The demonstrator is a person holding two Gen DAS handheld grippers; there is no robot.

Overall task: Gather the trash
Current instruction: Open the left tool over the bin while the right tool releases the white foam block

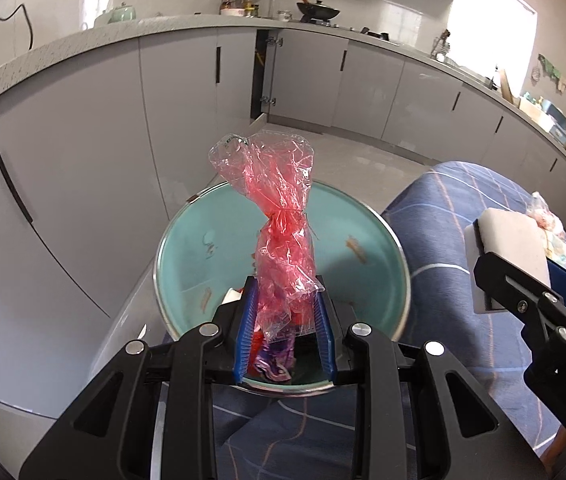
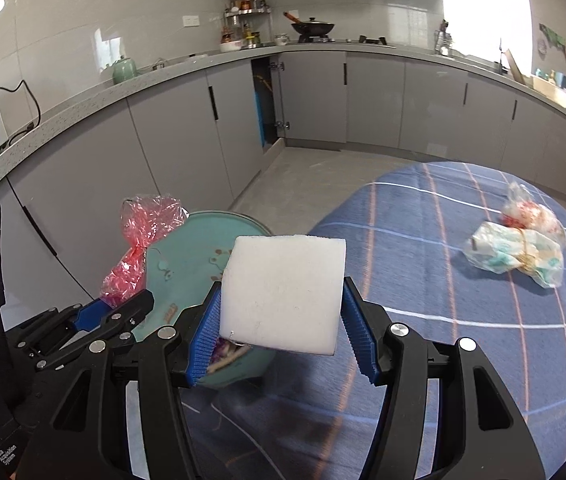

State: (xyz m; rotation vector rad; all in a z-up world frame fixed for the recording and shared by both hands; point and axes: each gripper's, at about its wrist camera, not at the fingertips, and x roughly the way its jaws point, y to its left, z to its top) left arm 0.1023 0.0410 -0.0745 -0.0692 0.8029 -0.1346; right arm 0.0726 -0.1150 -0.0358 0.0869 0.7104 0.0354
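Note:
My left gripper (image 1: 285, 332) is shut on a crumpled red plastic bag (image 1: 279, 216), held upright above a teal bin (image 1: 187, 248) that stands by the table's left edge. The bin holds purple and red wrappers (image 1: 273, 360). My right gripper (image 2: 281, 336) is shut on a white foam block (image 2: 283, 292), held over the bin's right rim (image 2: 203, 224). In the right wrist view the left gripper (image 2: 103, 316) and the red bag (image 2: 143, 240) show at the left. In the left wrist view the right gripper (image 1: 523, 280) with the foam block (image 1: 511, 248) shows at the right.
A table with a blue checked cloth (image 2: 463, 360) fills the right. Two knotted plastic bags (image 2: 523, 244) lie on it at the far right. Grey kitchen cabinets (image 2: 183, 140) and a worktop curve behind; one cabinet door (image 2: 279, 96) stands open.

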